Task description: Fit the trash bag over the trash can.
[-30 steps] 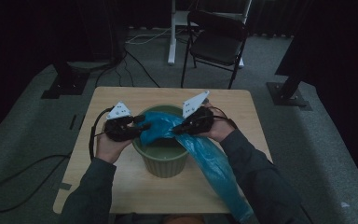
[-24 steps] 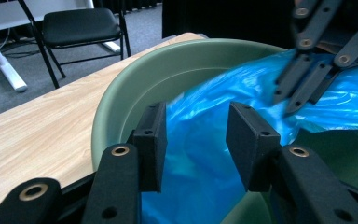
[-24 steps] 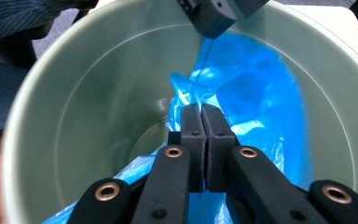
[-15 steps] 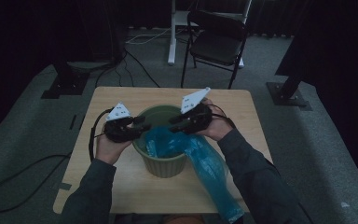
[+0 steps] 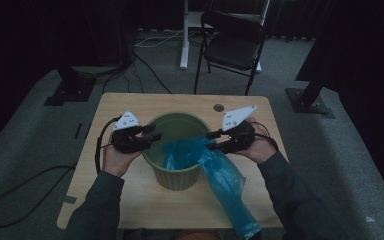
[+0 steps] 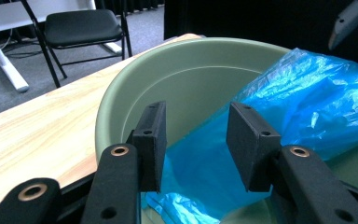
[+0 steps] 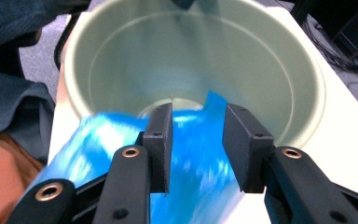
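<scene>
My right gripper, jaws just opened and empty, has backed toward three o'clock off the blue bag; my left gripper hangs open at the bucket.

Black folding chair and white desk leg beyond the table.

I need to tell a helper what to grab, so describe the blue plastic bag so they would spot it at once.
On the light wooden table stands a round pale green plastic bucket. The crinkly translucent blue plastic bag drapes over its near right rim, one end inside, the other trailing toward the table's front edge. It is the one bright blue, soft thing there.
</scene>
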`<state>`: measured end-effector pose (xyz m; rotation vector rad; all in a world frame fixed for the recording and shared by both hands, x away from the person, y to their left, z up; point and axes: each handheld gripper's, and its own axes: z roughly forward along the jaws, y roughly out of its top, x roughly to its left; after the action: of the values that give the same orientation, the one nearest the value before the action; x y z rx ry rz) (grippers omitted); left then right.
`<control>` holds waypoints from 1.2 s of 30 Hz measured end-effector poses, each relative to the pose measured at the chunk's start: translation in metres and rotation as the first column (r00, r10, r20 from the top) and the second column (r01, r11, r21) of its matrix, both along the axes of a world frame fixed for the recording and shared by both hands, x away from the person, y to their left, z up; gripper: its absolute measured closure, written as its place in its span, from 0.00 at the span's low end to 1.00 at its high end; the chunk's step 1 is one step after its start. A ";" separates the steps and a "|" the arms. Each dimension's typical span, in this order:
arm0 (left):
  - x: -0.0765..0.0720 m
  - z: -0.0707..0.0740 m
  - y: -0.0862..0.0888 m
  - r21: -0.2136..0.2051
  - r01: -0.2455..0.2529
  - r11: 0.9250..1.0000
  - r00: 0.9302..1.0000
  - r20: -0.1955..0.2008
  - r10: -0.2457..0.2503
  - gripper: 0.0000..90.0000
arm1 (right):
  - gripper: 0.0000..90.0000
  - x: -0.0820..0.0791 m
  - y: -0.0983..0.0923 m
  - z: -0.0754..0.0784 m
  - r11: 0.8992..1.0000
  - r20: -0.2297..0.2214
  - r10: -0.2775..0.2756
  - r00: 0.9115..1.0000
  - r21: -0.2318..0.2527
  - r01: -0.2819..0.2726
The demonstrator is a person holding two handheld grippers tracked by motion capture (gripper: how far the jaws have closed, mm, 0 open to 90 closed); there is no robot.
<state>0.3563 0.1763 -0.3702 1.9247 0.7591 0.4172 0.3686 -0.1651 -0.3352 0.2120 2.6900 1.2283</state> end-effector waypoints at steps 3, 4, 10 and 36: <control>-0.001 0.001 0.000 0.000 0.003 1.000 1.000 0.003 -0.003 0.64 | 0.69 -0.008 -0.015 -0.006 1.000 -0.017 -0.025 1.000 -0.002 0.025; -0.002 0.001 0.000 0.000 0.003 1.000 1.000 0.003 -0.003 0.64 | 0.69 -0.011 -0.018 -0.008 0.999 -0.020 -0.032 0.999 -0.008 0.032; -0.003 0.001 0.001 -0.005 0.004 1.000 1.000 0.004 -0.004 0.64 | 0.65 -0.022 -0.036 -0.021 0.997 -0.050 -0.075 0.996 -0.018 0.074; -0.013 0.009 -0.015 -0.004 0.107 0.994 0.994 0.021 -0.107 0.59 | 1.00 -0.004 -0.022 -0.010 0.999 -0.064 -0.013 0.998 0.047 0.016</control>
<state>0.3432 0.1611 -0.3617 1.9434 0.6393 0.3684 0.3642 -0.1872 -0.3447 0.2818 2.7096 1.3030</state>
